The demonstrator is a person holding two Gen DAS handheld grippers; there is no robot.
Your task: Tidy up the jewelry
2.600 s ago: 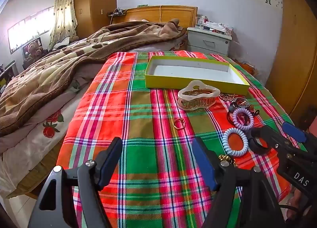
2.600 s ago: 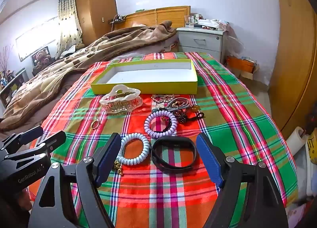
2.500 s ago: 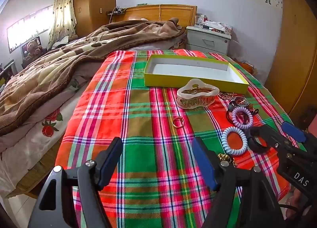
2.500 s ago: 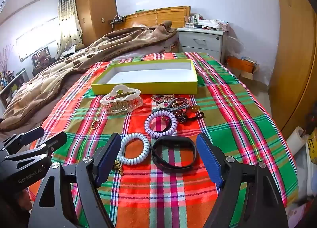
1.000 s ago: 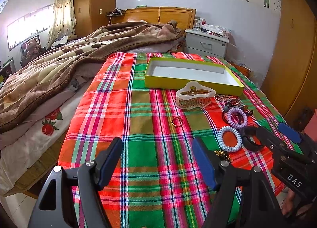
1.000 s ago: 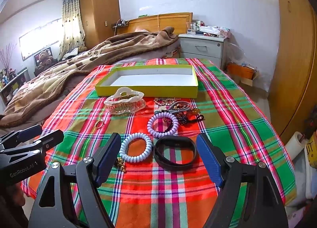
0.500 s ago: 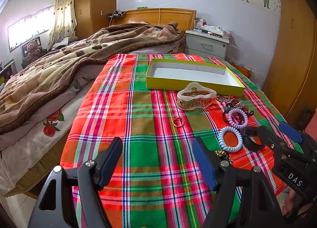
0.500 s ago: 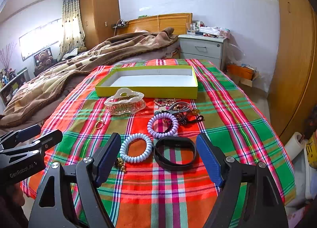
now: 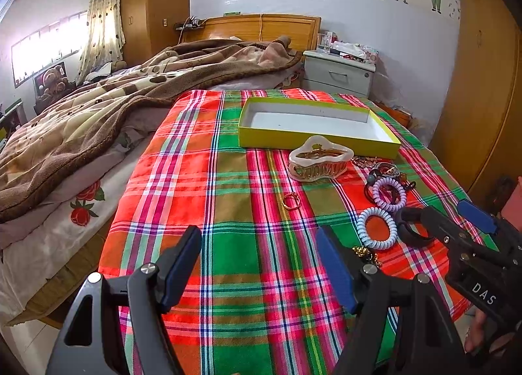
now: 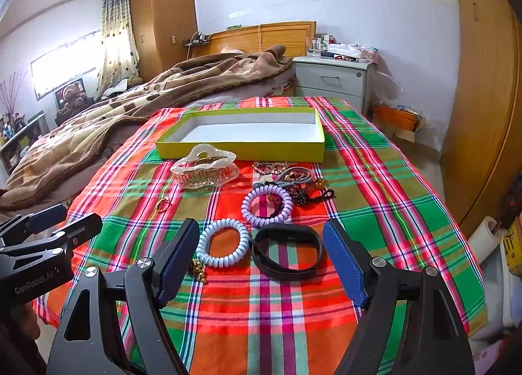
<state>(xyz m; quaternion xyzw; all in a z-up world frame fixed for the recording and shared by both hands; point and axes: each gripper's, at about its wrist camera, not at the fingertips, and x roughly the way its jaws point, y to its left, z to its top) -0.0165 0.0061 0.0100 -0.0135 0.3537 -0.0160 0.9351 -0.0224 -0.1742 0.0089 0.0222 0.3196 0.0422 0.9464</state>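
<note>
Bed with brown blanket (image 9: 107,104) at left and far end, plaid cloth (image 10: 375,179) spread over the near part, carrying everything. Yellow tray (image 10: 241,148) toward far end of cloth, white inside, nothing in it. Just in front of tray: translucent hair claw (image 10: 204,171), resting on cloth, close to tray wall but apart. Right of claw, tangled pile of hair ties and beads (image 10: 293,179); single pieces not separable. Nearer: purple coil tie (image 10: 267,204), then pale blue coil tie (image 10: 222,242) beside black band (image 10: 287,251), the two nearly touching. Small gold ring (image 10: 162,204) alone left of the coils; tiny gold bead cluster (image 10: 198,269) at blue coil's near edge. Left gripper (image 9: 259,265) spread wide over bare cloth, holding nothing. Right gripper (image 10: 261,259) spread wide, empty, blue coil and black band lying between its fingers in view. Grey nightstand (image 9: 339,73) behind bed, cluttered top.
</note>
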